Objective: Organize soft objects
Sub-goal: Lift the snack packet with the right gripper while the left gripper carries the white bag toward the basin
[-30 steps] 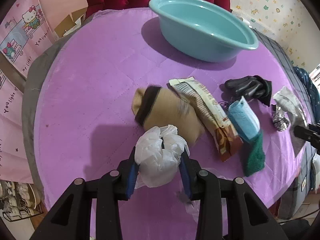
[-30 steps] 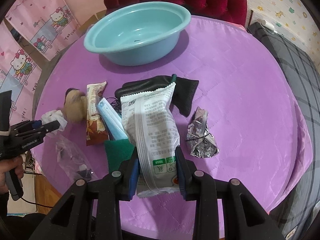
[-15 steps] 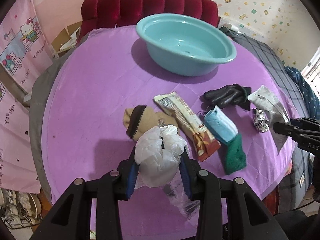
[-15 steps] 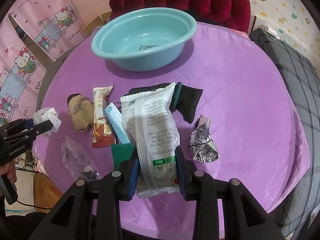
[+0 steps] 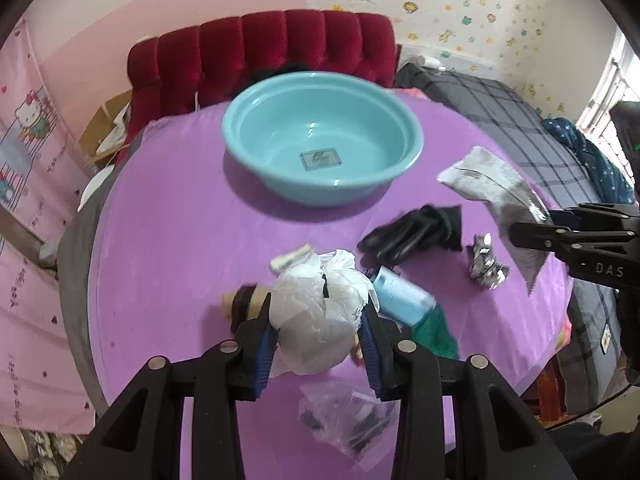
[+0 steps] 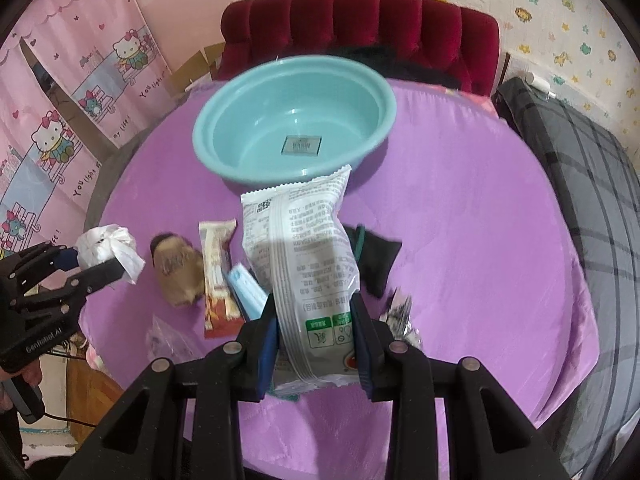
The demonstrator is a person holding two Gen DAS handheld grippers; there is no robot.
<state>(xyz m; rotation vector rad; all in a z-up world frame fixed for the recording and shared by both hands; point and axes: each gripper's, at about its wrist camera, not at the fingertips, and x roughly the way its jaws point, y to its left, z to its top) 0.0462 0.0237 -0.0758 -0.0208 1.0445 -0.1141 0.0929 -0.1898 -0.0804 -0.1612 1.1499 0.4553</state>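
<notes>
Left claw [image 5: 318, 316] clamped on crumpled white bag [image 5: 316, 320], right claw [image 6: 314, 330] gripping snack packet [image 6: 300, 256]

Behind your round purple quilted table [image 6: 460, 208] stands a tufted dark-red velvet headboard [image 6: 360, 28]; pink cartoon-cat curtains [image 6: 80, 92] hang left, and a grey plaid blanket [image 6: 592, 184] lies right.

One basin [image 6: 294, 136], two snack packets [image 6: 300, 256] [image 6: 218, 276].

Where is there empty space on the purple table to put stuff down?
Bare purple cloth lies right of the teal basin and beyond the black glove. More lies left of the basin, toward the table's edge. The near middle is crowded: sock, snack bar, mask.
</notes>
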